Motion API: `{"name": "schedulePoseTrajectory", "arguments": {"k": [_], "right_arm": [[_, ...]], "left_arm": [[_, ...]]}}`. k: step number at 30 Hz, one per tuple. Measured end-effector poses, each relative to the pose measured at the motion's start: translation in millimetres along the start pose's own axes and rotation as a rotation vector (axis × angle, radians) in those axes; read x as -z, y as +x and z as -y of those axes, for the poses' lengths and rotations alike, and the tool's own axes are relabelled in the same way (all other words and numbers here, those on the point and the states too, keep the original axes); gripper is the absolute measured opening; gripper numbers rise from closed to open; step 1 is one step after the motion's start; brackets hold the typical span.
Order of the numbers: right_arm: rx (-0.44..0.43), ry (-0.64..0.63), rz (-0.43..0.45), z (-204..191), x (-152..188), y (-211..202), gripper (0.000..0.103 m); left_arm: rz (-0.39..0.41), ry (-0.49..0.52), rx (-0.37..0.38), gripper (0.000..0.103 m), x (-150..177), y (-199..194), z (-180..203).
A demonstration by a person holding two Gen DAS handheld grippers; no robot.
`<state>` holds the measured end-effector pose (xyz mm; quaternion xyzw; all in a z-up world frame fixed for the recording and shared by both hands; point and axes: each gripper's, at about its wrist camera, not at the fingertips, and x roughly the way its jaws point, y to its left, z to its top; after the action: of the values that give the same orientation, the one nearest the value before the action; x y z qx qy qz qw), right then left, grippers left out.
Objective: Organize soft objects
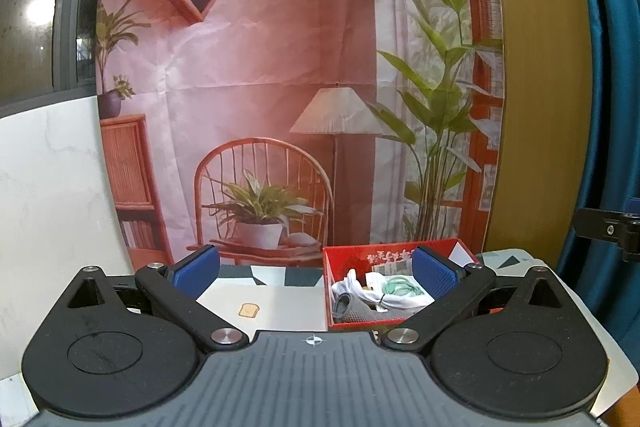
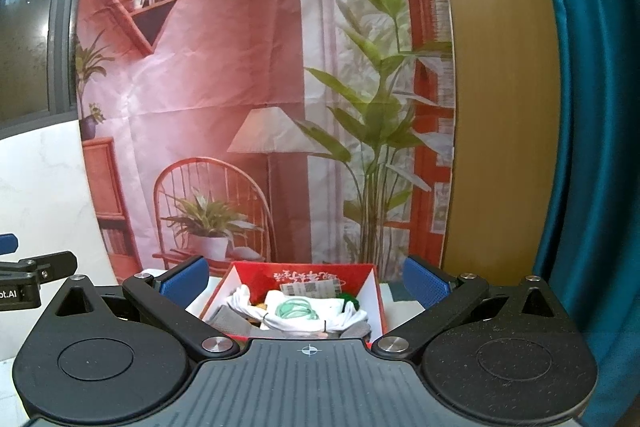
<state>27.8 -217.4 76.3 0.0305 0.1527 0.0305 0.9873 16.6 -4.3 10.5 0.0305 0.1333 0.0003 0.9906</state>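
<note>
Our left tongs (image 1: 316, 273) and right tongs (image 2: 304, 281) both hang spread and empty above the tabletop (image 1: 288, 301). Beyond them we see the red box (image 2: 374, 301) on it, holding white socks (image 2: 316, 319), then a smaller grey sock (image 1: 356, 311).

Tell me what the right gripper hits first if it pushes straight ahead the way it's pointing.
Probably the red box. It sits directly ahead between the open fingers of the right gripper, with white cloth bundled inside. If the gripper is above its rim, it would reach the printed backdrop instead; depth is unclear.
</note>
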Motion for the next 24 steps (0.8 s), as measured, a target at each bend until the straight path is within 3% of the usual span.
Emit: {"name": "schedulePoseTrajectory", "arguments": {"k": [24], "right_arm": [[0.02,-0.002,-0.005,3.9,1.6,0.8,0.103]], "left_arm": [[-0.036,-0.031,0.018,0.103,4.1,6.1,-4.5]]}}
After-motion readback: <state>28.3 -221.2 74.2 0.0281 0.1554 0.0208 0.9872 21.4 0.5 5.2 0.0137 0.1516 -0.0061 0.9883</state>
